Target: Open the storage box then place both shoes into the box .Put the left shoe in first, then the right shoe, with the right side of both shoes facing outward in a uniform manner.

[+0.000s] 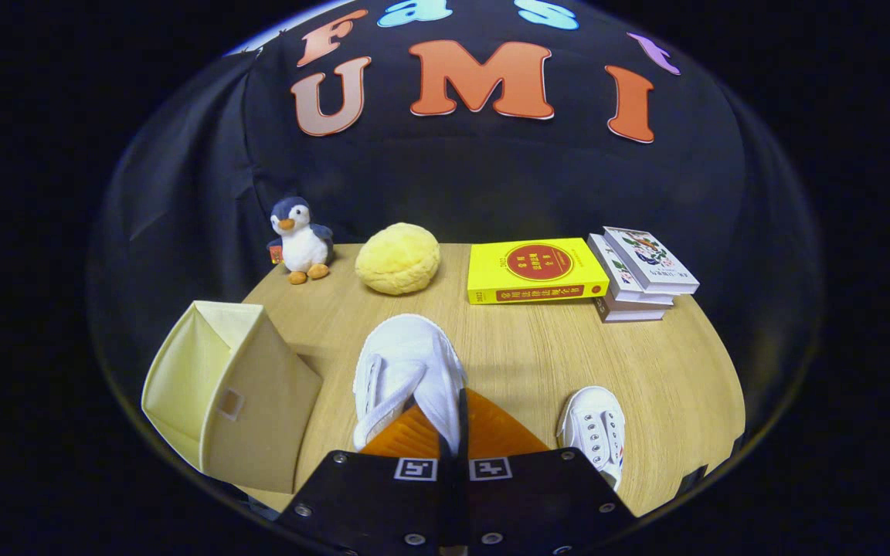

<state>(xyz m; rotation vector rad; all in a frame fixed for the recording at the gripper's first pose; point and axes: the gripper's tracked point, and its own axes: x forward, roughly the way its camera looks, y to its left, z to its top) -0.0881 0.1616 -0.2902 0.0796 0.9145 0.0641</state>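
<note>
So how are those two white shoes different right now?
The near shoe is pinched between the fingers and points toward the bun; the other shoe lies free on the table beside them, laces up. The held one looks bigger, being closer. Both are white canvas.

Light wooden table (538, 363), black cloth wall (491, 185) behind.

The gripper (453, 436) shows as two broad dark blocks set side by side, with only a thin seam between them. Each block carries a small square black-and-white marker at its upper inner corner, the two markers flanking the seam. Round silver screws dot the blocks' outer corners and lower edges. Ahead of the blocks, the two fingers (414, 432) are ribbed with fine parallel grooves.
</note>
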